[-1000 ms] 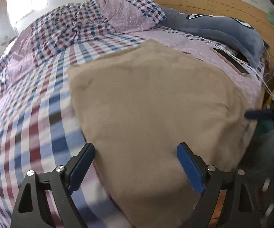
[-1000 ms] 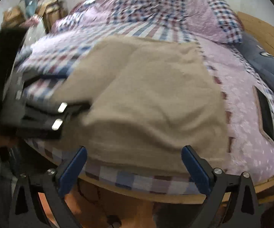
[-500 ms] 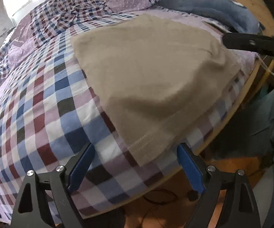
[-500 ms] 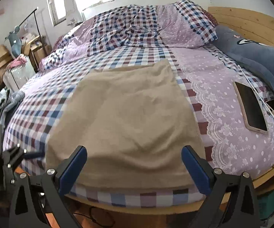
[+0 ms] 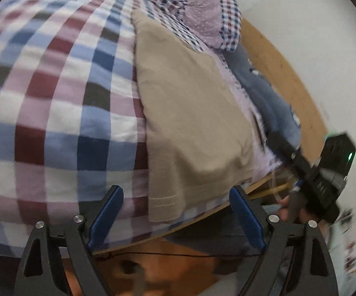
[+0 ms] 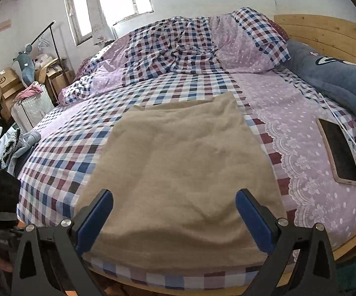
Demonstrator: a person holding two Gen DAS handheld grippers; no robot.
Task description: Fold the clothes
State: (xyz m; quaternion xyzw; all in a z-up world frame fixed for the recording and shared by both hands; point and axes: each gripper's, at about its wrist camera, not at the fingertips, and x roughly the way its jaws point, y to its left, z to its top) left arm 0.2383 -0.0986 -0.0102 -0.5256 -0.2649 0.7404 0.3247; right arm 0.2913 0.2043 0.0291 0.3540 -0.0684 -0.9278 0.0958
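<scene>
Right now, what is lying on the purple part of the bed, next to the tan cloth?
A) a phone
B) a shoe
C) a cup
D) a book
A: the right wrist view shows a flat phone with a dark screen on the purple lace-edged sheet, to the right of the tan cloth and apart from it.

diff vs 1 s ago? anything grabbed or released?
Nothing grabbed or released. Both hand-held grippers pulled back from the tan garment to the bed's near edge: the left hand-held gripper swung toward its near-left corner, the right hand-held gripper backed off and rose. Both stay open and empty. Garment lies flat; phone unmoved.
</scene>
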